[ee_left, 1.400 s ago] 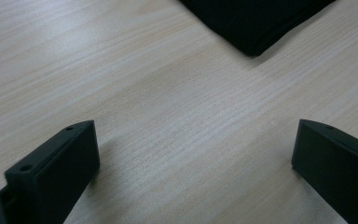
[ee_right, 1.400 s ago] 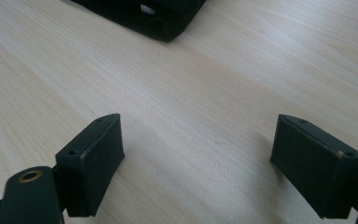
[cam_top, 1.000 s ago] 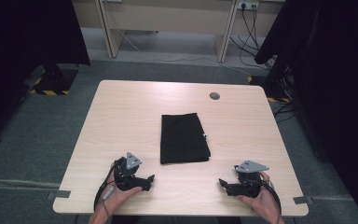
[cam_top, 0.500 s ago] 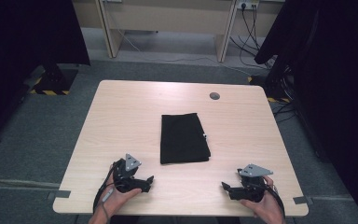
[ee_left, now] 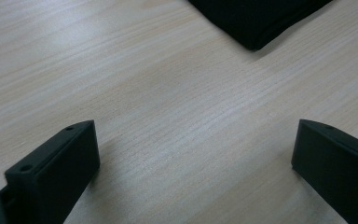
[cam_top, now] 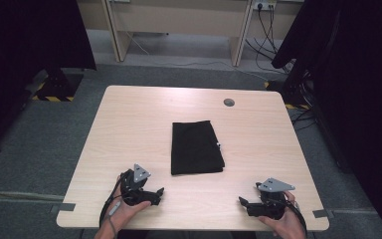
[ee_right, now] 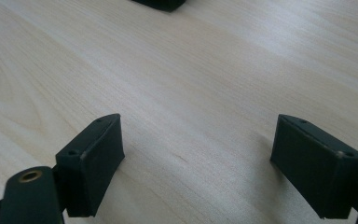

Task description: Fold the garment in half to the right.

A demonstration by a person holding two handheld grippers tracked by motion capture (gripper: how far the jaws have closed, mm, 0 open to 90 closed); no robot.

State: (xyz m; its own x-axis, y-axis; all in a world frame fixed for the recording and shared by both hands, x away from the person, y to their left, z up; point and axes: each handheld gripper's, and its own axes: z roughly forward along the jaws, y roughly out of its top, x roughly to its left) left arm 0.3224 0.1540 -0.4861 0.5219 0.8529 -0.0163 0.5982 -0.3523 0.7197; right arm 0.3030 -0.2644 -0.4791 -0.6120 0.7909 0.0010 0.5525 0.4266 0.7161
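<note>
A folded black cloth [cam_top: 196, 147] lies flat in the middle of the light wooden table [cam_top: 129, 124]. My left gripper [cam_top: 155, 195] rests low on the table near the front edge, left of and nearer than the cloth, held by a hand. Its jaws stand wide open over bare wood [ee_left: 191, 149], and a corner of the cloth [ee_left: 256, 18] shows ahead. My right gripper [cam_top: 243, 203] sits near the front right edge, also held by a hand. It is open with nothing between the jaws [ee_right: 198, 149], and a cloth corner [ee_right: 161, 3] lies far ahead.
A round grey cable hole [cam_top: 229, 102] sits at the table's back right. Bare wood surrounds the cloth on all sides. Dark curtains [cam_top: 358, 74] hang at both sides, and cables [cam_top: 271, 25] trail on the floor behind the table.
My right gripper has drifted slightly toward the front edge of the table. The left gripper and the cloth have stayed where they were.
</note>
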